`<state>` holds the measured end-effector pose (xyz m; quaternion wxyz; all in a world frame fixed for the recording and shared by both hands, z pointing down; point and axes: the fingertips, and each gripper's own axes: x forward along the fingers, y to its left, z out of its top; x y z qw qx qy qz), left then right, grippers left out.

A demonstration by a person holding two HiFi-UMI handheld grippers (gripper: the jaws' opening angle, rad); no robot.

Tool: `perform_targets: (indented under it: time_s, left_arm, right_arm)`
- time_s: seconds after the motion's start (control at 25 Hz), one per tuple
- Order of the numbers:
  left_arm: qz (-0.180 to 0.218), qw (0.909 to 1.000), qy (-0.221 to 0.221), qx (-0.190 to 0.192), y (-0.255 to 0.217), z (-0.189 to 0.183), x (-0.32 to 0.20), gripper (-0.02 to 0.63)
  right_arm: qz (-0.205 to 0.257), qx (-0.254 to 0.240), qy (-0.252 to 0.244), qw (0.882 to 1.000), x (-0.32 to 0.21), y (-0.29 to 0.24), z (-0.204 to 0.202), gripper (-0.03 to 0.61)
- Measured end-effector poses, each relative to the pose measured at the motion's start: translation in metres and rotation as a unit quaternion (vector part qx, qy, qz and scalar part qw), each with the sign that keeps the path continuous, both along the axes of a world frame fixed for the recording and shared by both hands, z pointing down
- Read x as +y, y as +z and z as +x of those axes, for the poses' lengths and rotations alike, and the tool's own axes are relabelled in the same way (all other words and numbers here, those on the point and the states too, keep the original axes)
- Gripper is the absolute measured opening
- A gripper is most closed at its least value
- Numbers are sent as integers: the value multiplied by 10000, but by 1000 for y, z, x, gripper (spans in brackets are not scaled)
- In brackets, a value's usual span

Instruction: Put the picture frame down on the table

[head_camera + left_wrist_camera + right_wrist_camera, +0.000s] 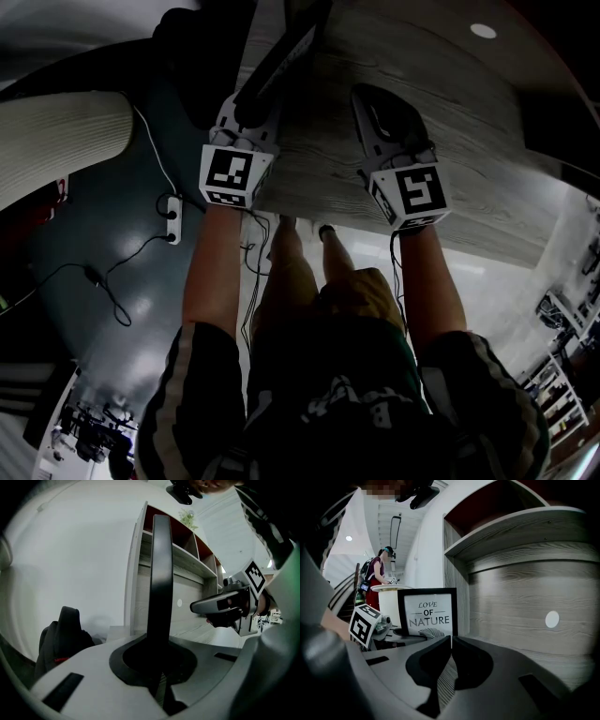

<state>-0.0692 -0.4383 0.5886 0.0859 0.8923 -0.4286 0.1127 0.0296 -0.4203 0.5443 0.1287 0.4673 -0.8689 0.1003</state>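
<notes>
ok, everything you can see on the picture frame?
Picture frame: thin black border, white print reading LOVE OF NATURE over a leaf-like sketch. It stands upright, face toward the right tool, edge-on to the left tool, which is shut on its edge. Whether its base touches the wood-grain table is unclear.

Picture frame [427, 612]: one. Grippers: two, left gripper [255, 99] and right gripper [370, 101]. Shelf unit [187, 550]: one. Power strip [172, 214]: one.

The head view looks steeply down onto the tabletop [319, 178]. Each gripper view sits close behind its fingers [430, 663], facing the shelf [187, 559]; all share the picture frame [427, 611].
</notes>
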Motion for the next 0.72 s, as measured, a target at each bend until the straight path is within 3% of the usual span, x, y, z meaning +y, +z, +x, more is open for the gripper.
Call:
perform_targets:
  time_s: [0.48, 0.72]
  left_arm:
    - [-13, 9999, 21, -102, 2, -1, -2, 32]
    - [40, 9999, 17, -115, 1, -2, -2, 64]
  right_arm:
    - [-18, -21, 15, 10000, -1, 1, -3, 34]
    - [-7, -28, -4, 10000, -1, 1, -2, 34]
